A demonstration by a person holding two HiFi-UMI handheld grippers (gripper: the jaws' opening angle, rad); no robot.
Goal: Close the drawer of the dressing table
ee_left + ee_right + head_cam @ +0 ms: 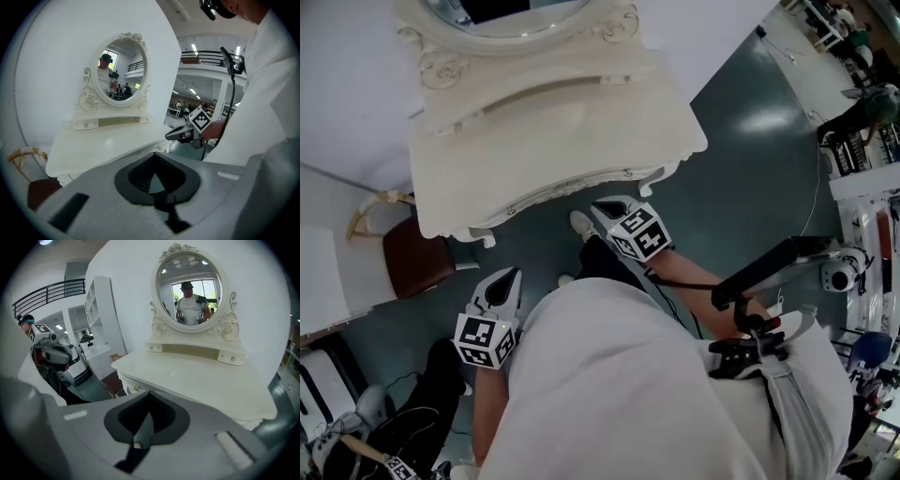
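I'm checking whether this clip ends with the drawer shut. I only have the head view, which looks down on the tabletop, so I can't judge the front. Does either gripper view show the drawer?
Observer: Yes. The right gripper view shows the drawer front with its round knob. It looks flush under the dressing table top, and I see no gap.
Operator: Is the right gripper holding that knob?
Observer: No. The right gripper has its jaws together on nothing, apart from the knob.
Operator: And the left one?
Observer: The left gripper is also shut and empty, and it points toward the table.
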